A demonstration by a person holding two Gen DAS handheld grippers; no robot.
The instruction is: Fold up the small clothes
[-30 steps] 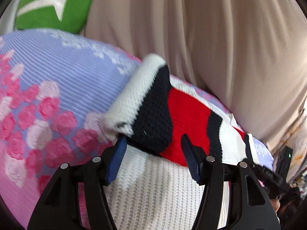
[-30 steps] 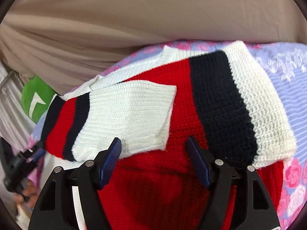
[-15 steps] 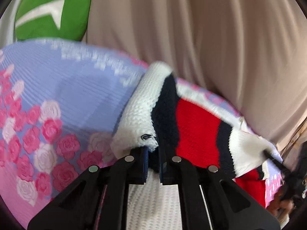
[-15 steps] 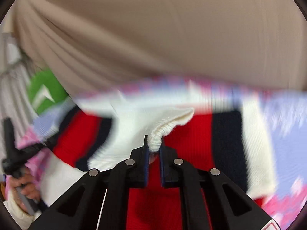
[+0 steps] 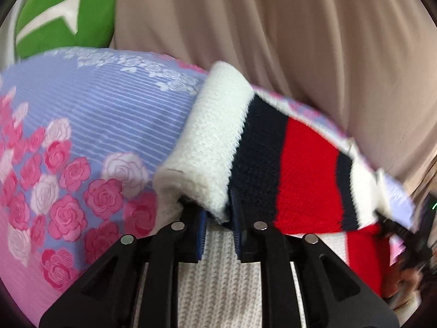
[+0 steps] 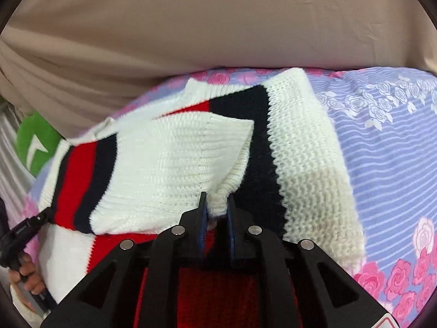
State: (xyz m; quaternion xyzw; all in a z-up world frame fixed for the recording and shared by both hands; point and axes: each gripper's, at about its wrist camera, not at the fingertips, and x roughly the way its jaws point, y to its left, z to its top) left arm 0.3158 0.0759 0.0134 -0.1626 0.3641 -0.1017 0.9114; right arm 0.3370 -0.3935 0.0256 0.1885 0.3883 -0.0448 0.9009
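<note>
A knitted sweater (image 5: 306, 175) with white, navy and red stripes lies on the flowered bedsheet (image 5: 95, 114). My left gripper (image 5: 218, 216) pinches the thick white edge of its folded side; the jaws are opening slightly, with the knit still pressed between the blue pads. In the right wrist view the sweater (image 6: 300, 150) has a white sleeve cuff (image 6: 174, 169) lifted across it. My right gripper (image 6: 217, 213) grips the corner of that cuff, its jaws also easing open around the cloth. The left gripper (image 6: 24, 229) shows small at the left edge.
A beige cloth (image 5: 273, 27) hangs behind the bed, right against the sweater's far side. A green cushion (image 5: 62, 13) sits at the back left. The bedsheet (image 6: 382, 150) stretches out to the right of the sweater. A hand (image 6: 27, 273) holds the left gripper's handle.
Both grippers stood wide open over the sweater a second ago and have since closed on it. The right one has carried the white cuff across the striped body.
</note>
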